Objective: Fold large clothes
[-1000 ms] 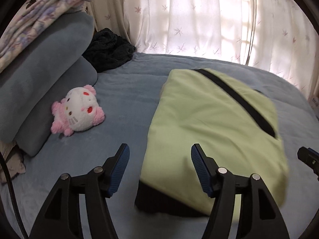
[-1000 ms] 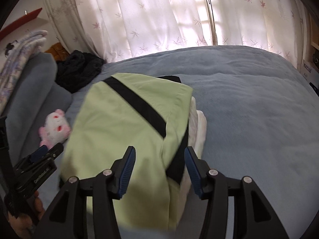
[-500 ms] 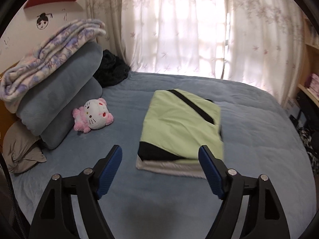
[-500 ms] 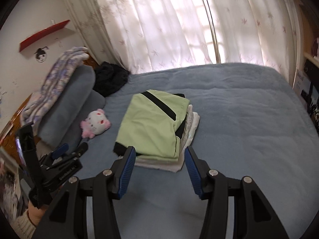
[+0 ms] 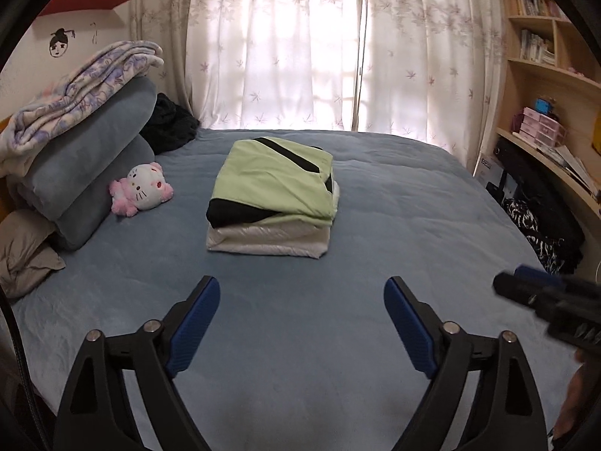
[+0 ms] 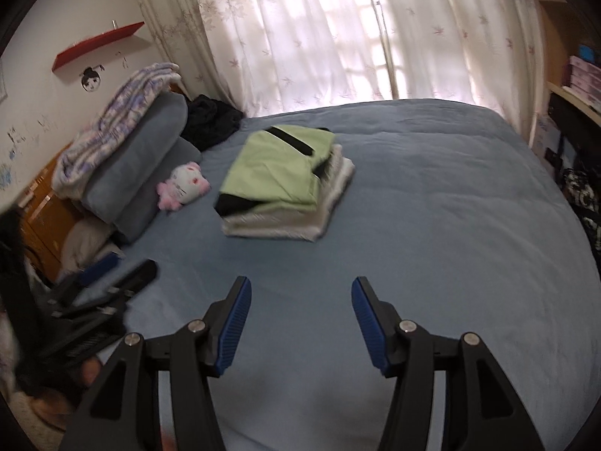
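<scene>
While both tools hang empty: the hands have drawn away from the clothes.
Left gripper (image 5: pixel 301 317): released, jaws spread wide with nothing but bedcover between them; they have just been opening further, and a second ago they sat right over the near left corner of the green garment.
Right gripper (image 6: pixel 300 319): also released, jaws moderately apart and empty; a second ago they framed the right edge of the same garment.
What changed: both views have pulled back from a close look at the fabric to a wide look across the bed (image 5: pixel 413 233), so the pile now sits well apart from both pairs of pads.
Meaning for the task: I judge the fold finished and the piece set down, with the hands free for whatever comes next.
Green garment (image 5: pixel 270 184): at 12 o'clock from the left gripper, around 11 o'clock from the right one; folded to a neat rectangle, black stripe across the top, black panel at the near left corner.
White garment (image 5: pixel 266 238): folded underneath, its edges showing at the front and right side; the stack lies flat.
Plush toy (image 5: pixel 141 189): near 9 o'clock of the stack, not touching it.
</scene>
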`<state>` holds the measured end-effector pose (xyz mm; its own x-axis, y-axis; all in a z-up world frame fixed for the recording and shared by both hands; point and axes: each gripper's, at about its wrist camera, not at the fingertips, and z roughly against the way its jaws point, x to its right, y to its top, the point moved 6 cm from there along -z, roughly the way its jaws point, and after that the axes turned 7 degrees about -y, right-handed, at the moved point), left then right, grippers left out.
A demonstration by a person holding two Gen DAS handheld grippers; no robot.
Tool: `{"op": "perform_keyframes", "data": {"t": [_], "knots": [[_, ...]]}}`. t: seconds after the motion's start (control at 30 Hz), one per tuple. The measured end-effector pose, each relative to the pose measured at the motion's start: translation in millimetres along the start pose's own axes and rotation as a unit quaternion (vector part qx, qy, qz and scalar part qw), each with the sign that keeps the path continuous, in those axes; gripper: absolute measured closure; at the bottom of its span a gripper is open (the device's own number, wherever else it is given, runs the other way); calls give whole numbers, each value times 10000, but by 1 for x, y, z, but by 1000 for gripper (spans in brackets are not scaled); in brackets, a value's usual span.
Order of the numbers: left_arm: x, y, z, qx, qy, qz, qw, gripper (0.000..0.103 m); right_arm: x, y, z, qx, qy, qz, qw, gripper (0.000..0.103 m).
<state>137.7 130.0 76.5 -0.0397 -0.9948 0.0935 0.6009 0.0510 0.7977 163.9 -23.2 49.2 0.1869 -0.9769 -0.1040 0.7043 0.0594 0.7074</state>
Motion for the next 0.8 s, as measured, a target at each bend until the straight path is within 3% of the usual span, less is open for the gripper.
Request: {"op": "perform_keyframes", "data": {"t": [0.33,0.57,0.8], "knots": [[26,-84,-12,-462,-107,150,9988,12,29,-97,-9,-207,-391,-493,9978,47],[35,-117,-18,-711,-259,340,9966,12,36,-122,-3,-234,-561,-605,9963,44],[42,-127,-20,-842,-298,297,9956,12,35,-134,-6,-324,-510,-694,9958,43]]}}
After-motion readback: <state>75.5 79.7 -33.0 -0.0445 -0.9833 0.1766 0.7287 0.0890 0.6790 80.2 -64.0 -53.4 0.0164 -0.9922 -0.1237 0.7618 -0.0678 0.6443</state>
